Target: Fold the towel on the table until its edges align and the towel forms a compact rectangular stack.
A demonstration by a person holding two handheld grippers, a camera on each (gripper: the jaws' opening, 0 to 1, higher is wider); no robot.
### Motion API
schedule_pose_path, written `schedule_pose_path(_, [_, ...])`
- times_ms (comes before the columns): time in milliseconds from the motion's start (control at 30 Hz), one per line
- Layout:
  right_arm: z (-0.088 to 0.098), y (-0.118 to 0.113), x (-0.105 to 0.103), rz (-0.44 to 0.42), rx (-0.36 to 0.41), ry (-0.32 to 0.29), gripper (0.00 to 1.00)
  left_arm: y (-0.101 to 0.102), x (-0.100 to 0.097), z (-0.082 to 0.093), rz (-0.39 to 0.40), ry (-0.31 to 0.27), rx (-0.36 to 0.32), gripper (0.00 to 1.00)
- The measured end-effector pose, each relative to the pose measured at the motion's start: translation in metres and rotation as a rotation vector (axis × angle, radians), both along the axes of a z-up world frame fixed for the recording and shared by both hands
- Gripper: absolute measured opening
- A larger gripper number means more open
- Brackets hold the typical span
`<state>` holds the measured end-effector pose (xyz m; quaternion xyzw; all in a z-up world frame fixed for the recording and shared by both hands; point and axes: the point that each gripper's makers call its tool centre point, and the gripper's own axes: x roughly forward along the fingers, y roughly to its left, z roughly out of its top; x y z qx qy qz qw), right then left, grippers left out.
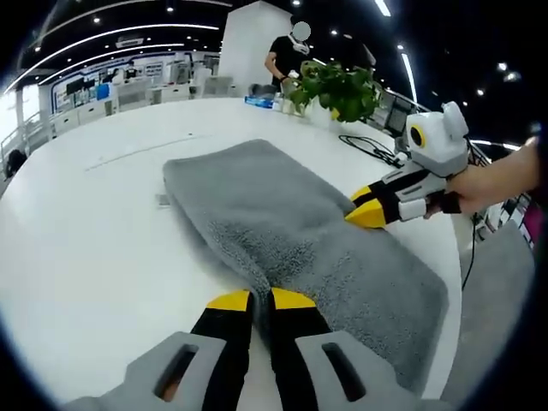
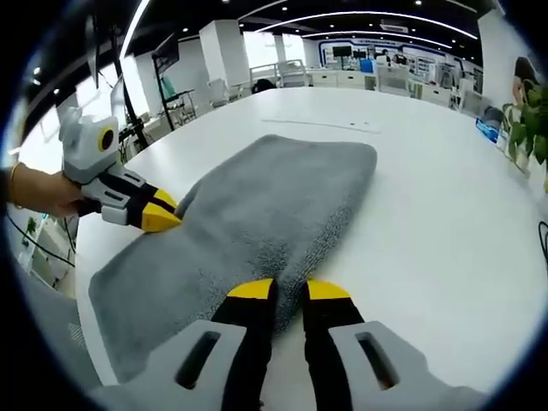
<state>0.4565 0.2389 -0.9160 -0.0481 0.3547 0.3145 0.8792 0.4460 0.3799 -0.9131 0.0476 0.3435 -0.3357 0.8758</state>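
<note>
In the left gripper view, the near edge of the grey towel (image 1: 291, 231) ran down between the left tool's (image 1: 261, 300) yellow tips, so the pinched part was hidden. The right tool's (image 2: 287, 289) tips likewise covered the towel's edge in the right gripper view. The person's hand (image 1: 479, 188) was cut off at the picture's edge. Items beside the potted plant (image 1: 338, 90) were too small to tell.

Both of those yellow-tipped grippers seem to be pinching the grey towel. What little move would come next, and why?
Probably lift both edges a little and carry them toward the towel's far end. The left gripper and the right gripper each look shut on opposite long edges of the towel, which lies on the table as a long strip, not yet compact.
</note>
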Motion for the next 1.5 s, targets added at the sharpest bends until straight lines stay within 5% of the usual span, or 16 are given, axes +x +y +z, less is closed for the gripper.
schedule_pose_path(333, [0.001, 0.000, 0.001, 0.017, 0.012, 0.013, 0.11, -0.001, 0.000, 0.000, 0.012, -0.002, 0.011, 0.07])
schedule_pose_path(800, [0.000, -0.004, 0.001, -0.012, 0.024, 0.064, 0.17, 0.003, -0.001, 0.001, 0.036, 0.068, -0.006, 0.14])
schedule_pose_path(933, [0.001, -0.007, 0.003, -0.071, 0.044, 0.102, 0.22, 0.009, 0.002, 0.002, 0.070, 0.069, -0.007, 0.24])
schedule_pose_path(1200, [0.004, -0.004, 0.001, -0.039, 0.043, 0.098, 0.48, 0.010, 0.004, 0.014, 0.083, 0.067, -0.051, 0.57])
schedule_pose_path(1500, [0.022, 0.003, 0.000, 0.023, 0.030, 0.063, 0.57, 0.012, 0.005, 0.028, 0.060, 0.033, -0.054, 0.72])
